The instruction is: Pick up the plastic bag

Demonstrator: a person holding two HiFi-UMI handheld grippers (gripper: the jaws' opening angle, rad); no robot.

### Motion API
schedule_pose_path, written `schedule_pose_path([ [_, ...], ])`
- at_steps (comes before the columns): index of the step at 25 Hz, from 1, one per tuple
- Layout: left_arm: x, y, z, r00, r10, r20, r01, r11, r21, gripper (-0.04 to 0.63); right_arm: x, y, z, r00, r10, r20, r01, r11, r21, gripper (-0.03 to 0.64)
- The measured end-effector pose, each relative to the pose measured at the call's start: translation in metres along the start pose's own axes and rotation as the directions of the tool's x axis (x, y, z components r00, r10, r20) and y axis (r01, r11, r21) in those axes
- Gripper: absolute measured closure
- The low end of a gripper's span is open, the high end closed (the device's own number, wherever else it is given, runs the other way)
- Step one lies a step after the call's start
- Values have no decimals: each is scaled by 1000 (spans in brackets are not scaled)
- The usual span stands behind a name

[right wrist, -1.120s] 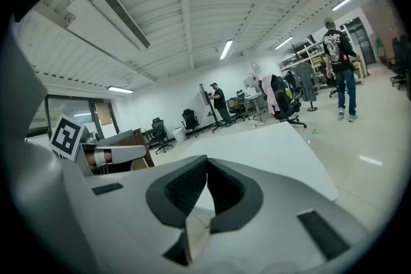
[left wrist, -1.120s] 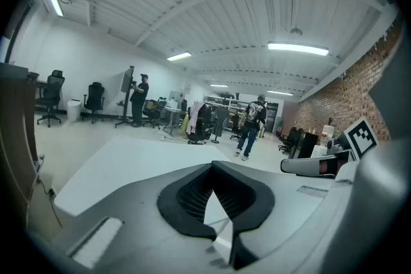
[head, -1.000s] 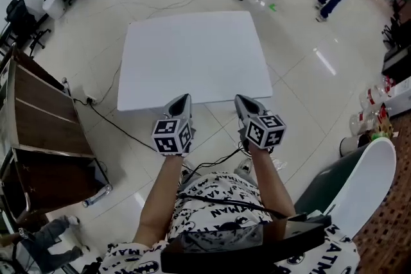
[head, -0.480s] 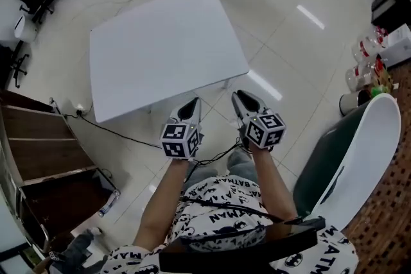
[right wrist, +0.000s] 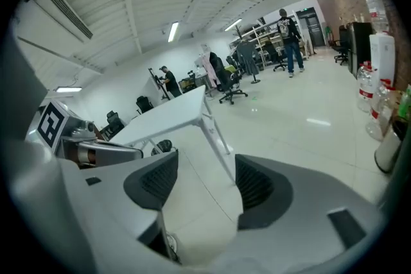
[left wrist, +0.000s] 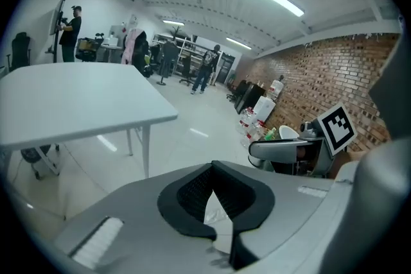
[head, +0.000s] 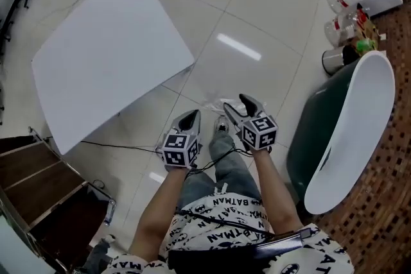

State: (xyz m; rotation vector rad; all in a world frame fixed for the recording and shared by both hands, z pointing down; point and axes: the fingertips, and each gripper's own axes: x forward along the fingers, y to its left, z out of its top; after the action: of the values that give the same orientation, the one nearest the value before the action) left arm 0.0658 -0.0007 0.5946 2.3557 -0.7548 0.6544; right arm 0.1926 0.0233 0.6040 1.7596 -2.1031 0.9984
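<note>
A crumpled clear plastic bag (head: pixel 214 102) lies on the glossy floor tiles just ahead of my shoe (head: pixel 221 128), faint against the tile. My right gripper (head: pixel 236 108) hovers right beside it, jaws opening and standing apart. In the right gripper view nothing sits between the pads (right wrist: pixel 255 184), only floor and table. My left gripper (head: pixel 191 117) hangs a little left of the bag with its fingers together. In the left gripper view its tips (left wrist: pixel 213 166) meet, and a pale crinkled patch, probably the bag (left wrist: pixel 219 218), shows below them.
A white table (head: pixel 103 67) stands to the left, with a cable (head: pixel 122 147) running under it. A dark green and white tub-shaped seat (head: pixel 350 119) is close on the right, with water bottles (head: pixel 343 3) beyond it. Wooden shelving (head: pixel 32 183) is at lower left.
My head has swung down and right, so the table slid to the left of the view. The right gripper's jaws have spread apart. The plastic bag has come into sight.
</note>
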Motion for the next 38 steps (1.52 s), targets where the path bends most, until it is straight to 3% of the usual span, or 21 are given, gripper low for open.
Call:
schedule_pose_path([
  [4, 61, -5, -47, 996, -1, -90, 2, 1000, 9, 589, 24, -59, -58, 995, -31, -99, 29, 999, -18, 321],
  [8, 121, 18, -93, 987, 39, -159, -41, 999, -9, 591, 78, -102, -118, 981, -25, -191, 14, 998, -55, 321],
  [15, 208, 64, -177, 959, 78, -272, -77, 997, 16, 591, 178, -141, -263, 923, 21, -385, -52, 996, -72, 321],
  [19, 265, 92, -234, 943, 87, -320, -75, 996, 50, 589, 228, -162, -331, 904, 42, -426, -72, 996, -55, 321],
  [26, 331, 137, -324, 911, 94, -401, -83, 996, 44, 589, 302, -194, -434, 877, 46, -479, -58, 998, -10, 321],
  [31, 355, 158, -367, 893, 85, -443, -77, 996, 37, 589, 346, -213, -483, 851, 47, -523, -79, 996, -38, 321],
  [34, 363, 164, -383, 878, 82, -471, -81, 996, 22, 589, 368, -219, -498, 839, 41, -543, -79, 996, -47, 275],
  [38, 372, 179, -400, 866, 86, -492, -107, 994, -14, 589, 392, -217, -514, 839, 9, -545, -76, 992, -101, 276],
])
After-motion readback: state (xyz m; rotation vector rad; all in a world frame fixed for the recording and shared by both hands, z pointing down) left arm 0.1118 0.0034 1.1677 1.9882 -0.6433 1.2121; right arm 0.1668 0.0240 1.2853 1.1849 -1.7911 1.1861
